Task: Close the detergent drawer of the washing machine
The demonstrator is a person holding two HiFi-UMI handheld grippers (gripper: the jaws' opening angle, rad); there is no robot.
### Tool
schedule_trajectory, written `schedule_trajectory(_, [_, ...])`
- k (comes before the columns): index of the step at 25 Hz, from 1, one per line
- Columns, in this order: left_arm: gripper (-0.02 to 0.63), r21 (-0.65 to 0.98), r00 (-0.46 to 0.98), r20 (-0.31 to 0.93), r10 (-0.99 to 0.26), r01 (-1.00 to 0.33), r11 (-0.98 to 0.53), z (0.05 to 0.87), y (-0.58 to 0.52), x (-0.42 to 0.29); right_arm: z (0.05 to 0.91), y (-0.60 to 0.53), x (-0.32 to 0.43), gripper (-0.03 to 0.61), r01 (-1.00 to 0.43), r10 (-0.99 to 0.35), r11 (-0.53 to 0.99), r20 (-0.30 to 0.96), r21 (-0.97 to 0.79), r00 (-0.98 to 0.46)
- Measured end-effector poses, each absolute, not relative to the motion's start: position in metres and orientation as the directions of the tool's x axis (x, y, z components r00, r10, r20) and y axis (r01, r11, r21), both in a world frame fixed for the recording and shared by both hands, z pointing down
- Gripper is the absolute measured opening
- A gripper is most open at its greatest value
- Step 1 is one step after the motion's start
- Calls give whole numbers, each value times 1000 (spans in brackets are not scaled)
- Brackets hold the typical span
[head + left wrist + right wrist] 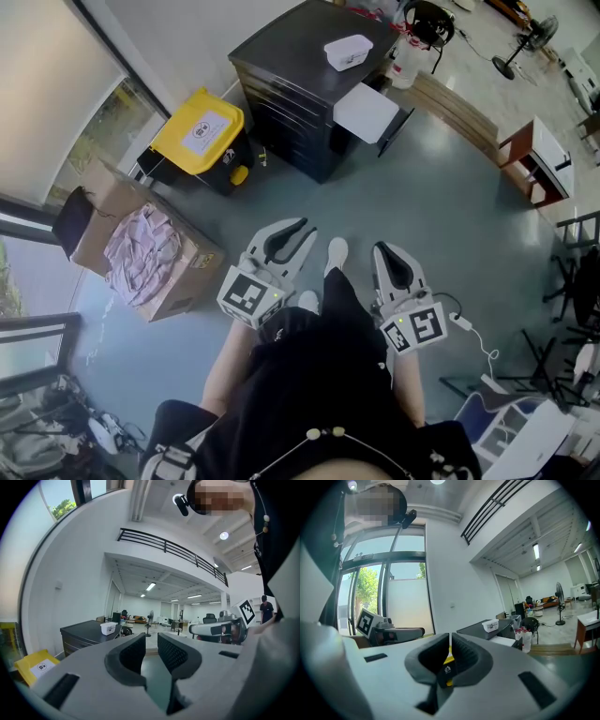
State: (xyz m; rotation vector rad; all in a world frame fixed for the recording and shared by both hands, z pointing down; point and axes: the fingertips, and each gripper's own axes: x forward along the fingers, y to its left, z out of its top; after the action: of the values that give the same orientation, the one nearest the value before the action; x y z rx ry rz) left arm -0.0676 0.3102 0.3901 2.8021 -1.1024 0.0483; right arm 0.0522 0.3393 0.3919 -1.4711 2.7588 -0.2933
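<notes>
1. My left claw (298, 228) is held level in front of me, jaws standing apart with only air between them
2. My right claw (385, 249) is level too, jaws pressed together and empty; a sliver of yellow background shows through the seam
3. Detergent drawer and washing machine: in none of the views. Ahead stand a black metal drawer cabinet (291, 47) with a white plastic tub (348, 52) on top, a yellow-lidded black bin (199, 127) and a brown cardboard box (186, 277) holding pale pink cloth (141, 248)
4. Judgement: such a drawer is probably light, stiff plastic on a short slide, with a smooth face. No pinch needed; I would push flat on the middle of its front panel, squarely, so it does not skew and jam
5. Task not begun; the machine must be found first
</notes>
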Motion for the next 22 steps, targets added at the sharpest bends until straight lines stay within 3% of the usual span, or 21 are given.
schedule_trajectory(22, [91,123,723,172,-669,-689,-714,424,122,5,416,144,127,21,-817,-810,540,139,-204,-570])
